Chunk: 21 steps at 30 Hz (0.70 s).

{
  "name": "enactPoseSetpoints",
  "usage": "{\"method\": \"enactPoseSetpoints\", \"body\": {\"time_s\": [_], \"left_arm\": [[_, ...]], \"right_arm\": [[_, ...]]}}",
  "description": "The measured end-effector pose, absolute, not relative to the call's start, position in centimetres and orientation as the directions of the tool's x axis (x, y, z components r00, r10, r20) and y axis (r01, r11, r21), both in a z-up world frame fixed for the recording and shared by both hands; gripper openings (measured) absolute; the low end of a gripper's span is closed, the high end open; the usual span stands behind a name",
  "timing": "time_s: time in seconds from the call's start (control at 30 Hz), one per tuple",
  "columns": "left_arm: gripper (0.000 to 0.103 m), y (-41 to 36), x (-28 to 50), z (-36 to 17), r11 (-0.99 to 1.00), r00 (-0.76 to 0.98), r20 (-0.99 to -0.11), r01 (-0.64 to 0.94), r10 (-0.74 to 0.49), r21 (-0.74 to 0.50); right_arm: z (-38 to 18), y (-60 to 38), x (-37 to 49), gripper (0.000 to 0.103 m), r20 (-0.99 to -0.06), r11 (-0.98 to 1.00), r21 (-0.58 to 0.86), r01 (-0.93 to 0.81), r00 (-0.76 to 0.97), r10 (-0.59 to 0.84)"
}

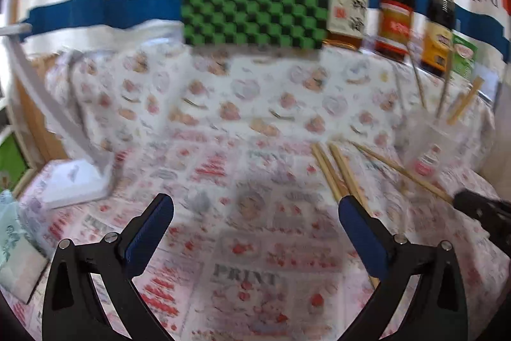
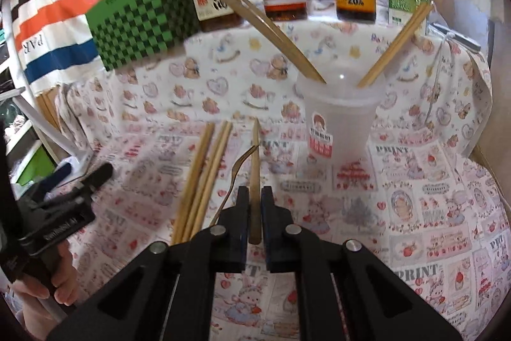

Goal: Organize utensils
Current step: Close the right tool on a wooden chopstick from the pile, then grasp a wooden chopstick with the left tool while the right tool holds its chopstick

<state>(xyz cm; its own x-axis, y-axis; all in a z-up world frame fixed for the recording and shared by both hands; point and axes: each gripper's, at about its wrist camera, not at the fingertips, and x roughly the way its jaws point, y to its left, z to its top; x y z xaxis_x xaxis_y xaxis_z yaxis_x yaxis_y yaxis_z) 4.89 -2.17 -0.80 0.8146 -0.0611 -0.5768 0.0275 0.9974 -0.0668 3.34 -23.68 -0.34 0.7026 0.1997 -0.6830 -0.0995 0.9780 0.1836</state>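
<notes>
The job looks partly done: four chopsticks already lean in the clear plastic cup [image 2: 340,117] right of centre in the right wrist view, two against each side, while three loose chopsticks [image 2: 201,178] lie together on the patterned table [image 2: 431,197] at lower left of centre. The right hand-held gripper [image 2: 254,213] is pressed together on a single chopstick [image 2: 255,181], pinching it near its lower end so it points up the frame toward the cup; I judge this one is on its way there, with the loose three left to follow. A thin curved piece of metal [image 2: 236,168] shows just left of the held stick; I cannot tell what it is. The left wrist view adds what the right cannot: the left hand-held gripper [image 1: 255,232] is spread wide and empty over the cloth, the loose chopsticks beside its right finger. Only the right view shows the cup's contents clearly.
</notes>
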Motion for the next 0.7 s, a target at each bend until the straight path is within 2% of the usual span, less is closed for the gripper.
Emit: {"method": "enactPoseSetpoints", "body": {"time_s": [0.07,0.13,0.3,0.53,0.7], "left_arm": [[0.102,-2.2,4.6,-0.3,0.985,0.813,-0.56,0.091,-0.158,-0.146],[0.102,-2.6,4.7,-0.3,0.977,0.795,-0.572,0.121,-0.203,-0.178],[0.099,-5.1,5.7,-1.8,0.982,0.735,-0.652,0.157,-0.185,-0.102],[0.077,-5.8,6.6,-3.8,0.98,0.65,-0.734,0.15,-0.195,-0.127],[0.06,-6.3,6.7,-4.2,0.973,0.623,-0.75,0.189,-0.222,-0.13]], "right_arm": [[-0.4,-23.8,3.4,0.007,-0.692,0.978,0.188,-0.09,0.695,0.197],[-0.8,-23.9,3.7,0.007,-0.708,0.981,0.181,-0.065,0.685,0.176],[-1.5,-24.7,4.3,0.007,-0.749,0.977,0.21,-0.036,0.636,0.185],[-1.7,-25.0,4.4,0.007,-0.757,0.967,0.251,-0.038,0.614,0.221],[-1.5,-25.3,4.4,0.007,-0.752,0.965,0.261,-0.037,0.619,0.227]]}}
